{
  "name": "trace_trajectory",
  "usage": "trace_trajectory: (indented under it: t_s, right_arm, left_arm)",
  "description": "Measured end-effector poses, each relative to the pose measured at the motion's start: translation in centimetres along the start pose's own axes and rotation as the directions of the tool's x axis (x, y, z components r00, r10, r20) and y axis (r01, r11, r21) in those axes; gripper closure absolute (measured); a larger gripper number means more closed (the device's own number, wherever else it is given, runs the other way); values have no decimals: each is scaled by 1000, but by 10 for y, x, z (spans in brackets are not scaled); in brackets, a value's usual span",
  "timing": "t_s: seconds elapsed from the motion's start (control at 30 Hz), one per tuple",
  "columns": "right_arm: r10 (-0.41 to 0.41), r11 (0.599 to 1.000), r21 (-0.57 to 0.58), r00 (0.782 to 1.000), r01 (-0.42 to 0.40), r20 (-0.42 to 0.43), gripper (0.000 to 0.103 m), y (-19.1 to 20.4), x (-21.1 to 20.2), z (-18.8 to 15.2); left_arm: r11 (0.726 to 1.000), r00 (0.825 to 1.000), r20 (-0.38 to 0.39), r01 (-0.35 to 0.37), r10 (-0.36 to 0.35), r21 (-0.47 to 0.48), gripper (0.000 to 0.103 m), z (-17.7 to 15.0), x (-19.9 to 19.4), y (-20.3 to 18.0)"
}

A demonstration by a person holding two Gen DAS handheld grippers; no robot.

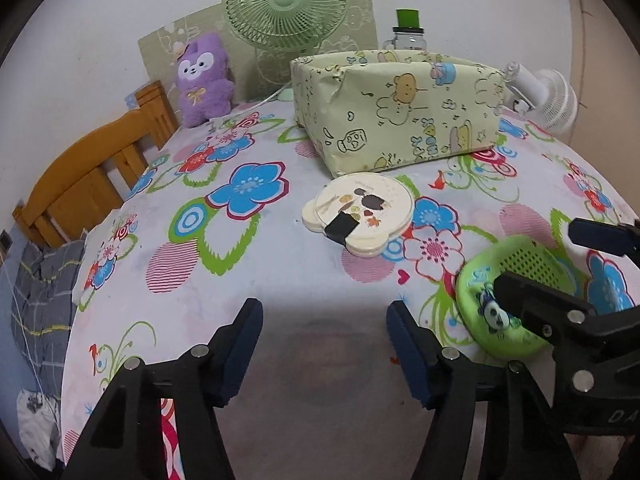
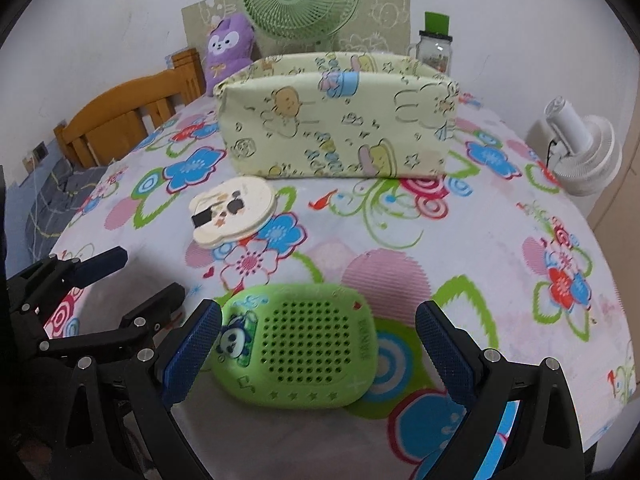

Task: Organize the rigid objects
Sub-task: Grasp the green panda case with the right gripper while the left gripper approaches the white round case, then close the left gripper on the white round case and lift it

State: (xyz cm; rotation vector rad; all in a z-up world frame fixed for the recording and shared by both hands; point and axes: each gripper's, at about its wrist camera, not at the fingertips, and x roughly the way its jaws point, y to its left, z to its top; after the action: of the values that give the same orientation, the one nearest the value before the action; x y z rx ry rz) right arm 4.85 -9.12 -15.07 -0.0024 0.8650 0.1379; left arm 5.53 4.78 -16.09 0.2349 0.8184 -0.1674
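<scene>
A green perforated case with a panda picture (image 2: 304, 344) lies flat on the flowered tablecloth, near the front edge. My right gripper (image 2: 320, 348) is open around it: the left pad sits right at the case's edge and the right pad stands clear. In the left wrist view the same case (image 1: 524, 258) is at the right, with the right gripper (image 1: 560, 264) over it. My left gripper (image 1: 326, 346) is open over bare cloth with nothing between its fingers; it also shows as the left gripper (image 2: 132, 280) beside the case. A cream bear-shaped round box (image 1: 360, 208) (image 2: 232, 210) lies farther back. Behind it stands a pale green cartoon-print box (image 1: 400, 120) (image 2: 336, 132), open on top.
At the back stand a green table fan (image 1: 284, 4), a purple plush toy (image 1: 202, 76) and a glass jar with a green lid (image 1: 408, 34). A white clip fan (image 2: 580, 148) hangs off the right side. A wooden frame (image 1: 88, 176) and bedding lie beyond the left table edge.
</scene>
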Motion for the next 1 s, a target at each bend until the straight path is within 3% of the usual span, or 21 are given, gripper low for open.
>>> trace_trajectory:
  t_s: [0.13, 0.23, 0.3, 0.37, 0.6, 0.73, 0.83, 1.0]
  right_arm:
    - [21, 1000, -20, 998, -22, -52, 4, 9, 8, -4]
    - [37, 999, -5, 996, -37, -76, 1, 8, 15, -5]
    - [28, 1000, -3, 996, -28, -79, 1, 8, 16, -6]
    - [8, 1000, -26, 996, -10, -90, 1, 11, 19, -6]
    - [-23, 998, -65, 993, 15, -115, 1, 14, 22, -5]
    - [-30, 998, -60, 992, 22, -122, 2, 13, 24, -3]
    - [-29, 998, -58, 992, 22, -123, 8, 13, 23, -1]
    - [-24, 1000, -23, 992, 21, -126, 8, 7, 22, 6]
  left_arm:
    - [996, 999, 27, -26, 23, 85, 36, -6, -6, -4]
    - [995, 999, 35, -36, 33, 91, 33, -7, -5, -2]
    - [994, 998, 40, -49, 46, 95, 27, -6, -4, -1]
    - [988, 994, 65, -94, 87, 124, 15, -6, -3, -2]
    - [969, 983, 115, -165, 145, 186, 1, -6, -1, -4]
    - [971, 984, 112, -158, 140, 178, 0, -4, 2, -1]
    - [972, 985, 101, -157, 141, 174, 0, -1, 3, -3]
    - [986, 995, 46, -96, 91, 137, 0, 7, 9, 2]
